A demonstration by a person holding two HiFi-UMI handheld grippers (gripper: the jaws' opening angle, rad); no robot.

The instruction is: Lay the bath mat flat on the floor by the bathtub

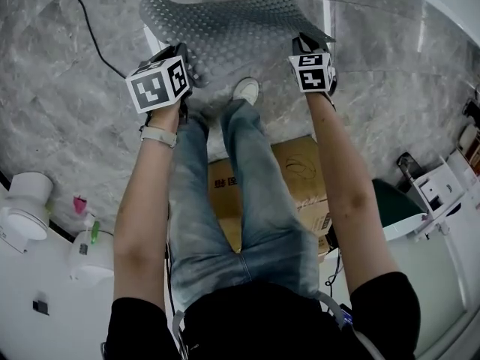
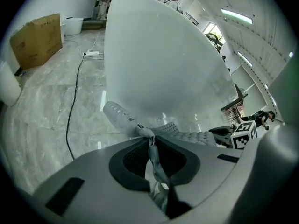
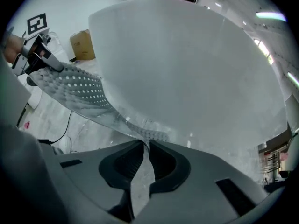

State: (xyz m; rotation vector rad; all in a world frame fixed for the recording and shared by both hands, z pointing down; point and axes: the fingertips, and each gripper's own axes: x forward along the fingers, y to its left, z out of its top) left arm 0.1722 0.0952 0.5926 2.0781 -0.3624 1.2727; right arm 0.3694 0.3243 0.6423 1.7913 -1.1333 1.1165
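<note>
A grey, bumpy, perforated bath mat hangs stretched between my two grippers above the marble floor, its middle sagging a little. My left gripper is shut on the mat's left near corner, and the mat bunches up between its jaws. My right gripper is shut on the right near corner; the thin mat edge runs down between its jaws. The white bathtub rises just beyond the mat and fills the right gripper view as the bathtub.
A person's shoe stands on the floor just under the mat's near edge. A cardboard box lies behind the legs. A black cable crosses the floor at left. White fixtures sit at lower left, and another box stands farther off.
</note>
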